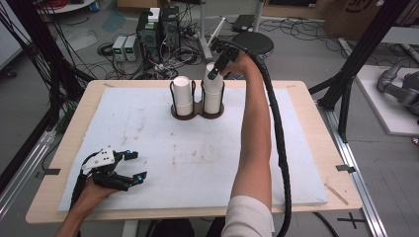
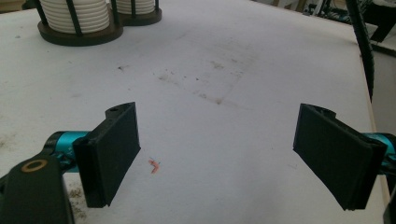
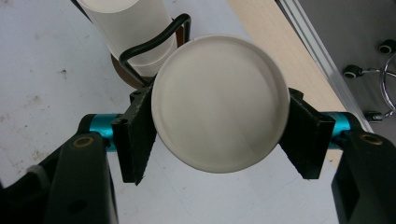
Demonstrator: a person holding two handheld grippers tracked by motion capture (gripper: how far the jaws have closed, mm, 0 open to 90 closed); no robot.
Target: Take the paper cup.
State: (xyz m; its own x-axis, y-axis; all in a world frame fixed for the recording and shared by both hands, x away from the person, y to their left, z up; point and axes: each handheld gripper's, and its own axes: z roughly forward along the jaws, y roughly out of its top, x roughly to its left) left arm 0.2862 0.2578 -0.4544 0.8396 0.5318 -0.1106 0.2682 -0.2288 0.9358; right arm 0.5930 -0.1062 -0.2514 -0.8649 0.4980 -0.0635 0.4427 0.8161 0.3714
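Lab room with cables and power boxes on the floor behind, and a wooden bench (image 1: 316, 148) topped by a big white foam mat (image 1: 197, 158) that's a bit grubby in the middle. At the far edge sits a dark two-slot cup holder (image 1: 197, 111) with wire uprights, a stack of white cups in each slot.

The right tool (image 1: 215, 74) is up at the right-hand stack (image 1: 213, 96), and its jaws are pinching the top cup (image 3: 219, 100) on both sides. I'd say the step in hand is the grab, with the cup sitting at the top of its stack in the holder. Next move probably calls for a straight lift so it clears the wire loop (image 3: 154, 42) and doesn't drag the cup below along with it.

The left tool (image 1: 133, 167) is parked near the front left corner, jaws spread with nothing between them.

The high view gives the layout; the right gripper view actually shows the pads meeting the cup wall. The left gripper view picks up a tiny orange scrap (image 2: 154, 165) on the mat.
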